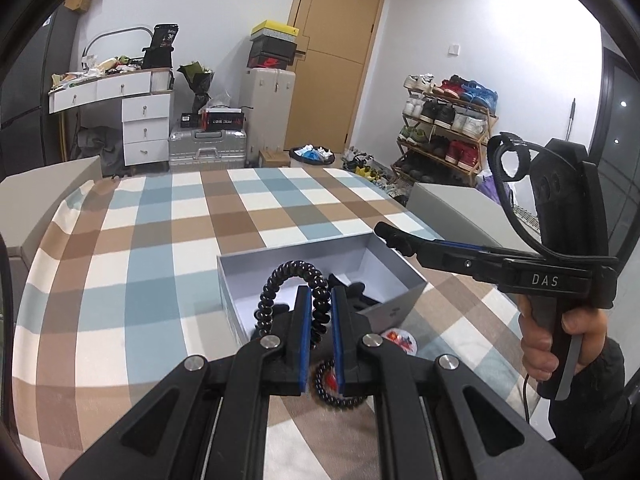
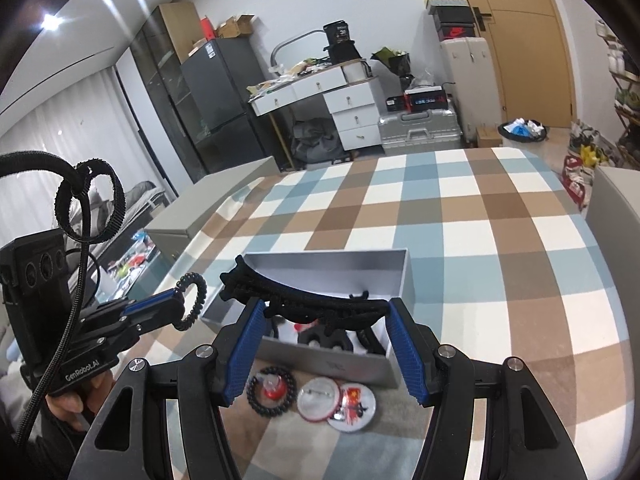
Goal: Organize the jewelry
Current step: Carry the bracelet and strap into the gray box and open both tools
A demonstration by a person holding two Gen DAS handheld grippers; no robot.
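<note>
My left gripper (image 1: 321, 300) is shut on a black spiral hair tie (image 1: 296, 276) and holds it above the near left corner of the open grey box (image 1: 396, 312). It also shows in the right wrist view (image 2: 176, 300), left of the box (image 2: 404, 276). My right gripper (image 2: 328, 312) holds a long black hair clip (image 2: 304, 300) crosswise between its blue pads over the box's front. Another black spiral hair tie (image 2: 272, 392) around a small red item and two round badges (image 2: 336, 400) lie on the checked cloth in front of the box. Dark items lie inside the box.
The checked tablecloth (image 2: 480, 240) covers the table. Grey chair backs (image 2: 224, 196) stand at the left and right sides. Beyond are a white desk, suitcases, a shoe rack and a door.
</note>
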